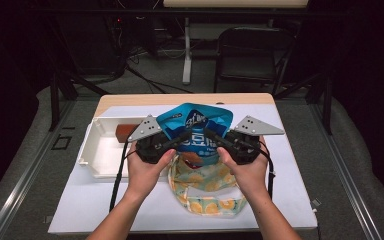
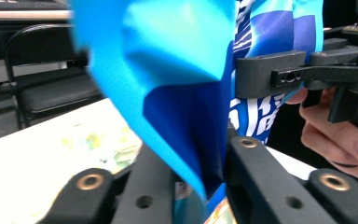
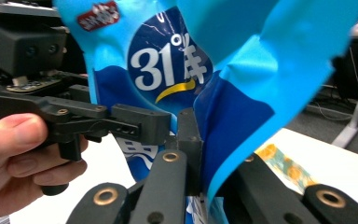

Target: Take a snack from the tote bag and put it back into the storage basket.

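Fingers [image 2: 242,154] of both grippers pinch the blue snack bag [image 1: 192,125] above the desk [image 1: 290,190]. Pull the two sides apart evenly; keep each pinch firm to prevent slipping.

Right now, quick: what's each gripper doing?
Left gripper: shut on the crinkly blue foil snack bag.
Right gripper: shut on the same bag.

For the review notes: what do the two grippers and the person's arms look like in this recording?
Both are black, angular two-jaw tools. The left gripper and right gripper each carry a grey three-cornered plate dotted with small holes on top. Brass-coloured rings mark the jaw pivots in the gripper views. A black cable trails from each. The forearms are bare, with no sleeves or gloves.
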Demonstrator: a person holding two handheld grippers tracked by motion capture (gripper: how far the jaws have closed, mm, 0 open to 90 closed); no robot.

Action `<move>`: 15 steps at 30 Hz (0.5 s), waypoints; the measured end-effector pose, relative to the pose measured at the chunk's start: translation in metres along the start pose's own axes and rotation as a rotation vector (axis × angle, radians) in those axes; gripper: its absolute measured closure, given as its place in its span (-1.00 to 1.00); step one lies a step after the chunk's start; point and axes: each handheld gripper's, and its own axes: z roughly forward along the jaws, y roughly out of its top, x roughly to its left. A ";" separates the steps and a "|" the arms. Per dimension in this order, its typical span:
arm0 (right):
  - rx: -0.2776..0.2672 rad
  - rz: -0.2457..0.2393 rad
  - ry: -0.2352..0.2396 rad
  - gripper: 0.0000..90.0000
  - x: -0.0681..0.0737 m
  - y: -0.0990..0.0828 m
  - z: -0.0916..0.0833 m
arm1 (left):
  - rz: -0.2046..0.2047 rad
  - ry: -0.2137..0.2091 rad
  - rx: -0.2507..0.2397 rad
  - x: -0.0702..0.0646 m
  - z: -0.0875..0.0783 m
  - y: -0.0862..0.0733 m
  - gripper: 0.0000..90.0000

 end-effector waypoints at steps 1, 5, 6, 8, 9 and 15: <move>-0.010 -0.006 0.004 0.88 0.001 0.000 0.000 | -0.003 -0.007 0.000 0.001 -0.001 0.001 0.97; -0.029 -0.044 0.002 0.63 0.006 0.002 -0.002 | -0.020 -0.017 -0.005 0.003 -0.005 0.003 1.00; -0.036 -0.049 0.002 0.47 0.007 0.002 -0.003 | -0.018 -0.017 -0.005 0.004 -0.007 0.003 1.00; -0.039 -0.052 0.016 0.17 0.008 0.002 -0.007 | -0.020 -0.012 -0.005 0.005 -0.010 0.004 1.00; -0.041 -0.052 0.014 0.07 0.008 0.002 -0.009 | -0.018 -0.012 -0.007 0.006 -0.012 0.004 1.00; -0.021 -0.036 -0.010 -0.39 0.005 -0.016 -0.021 | -0.016 -0.002 -0.026 0.011 -0.026 0.007 1.00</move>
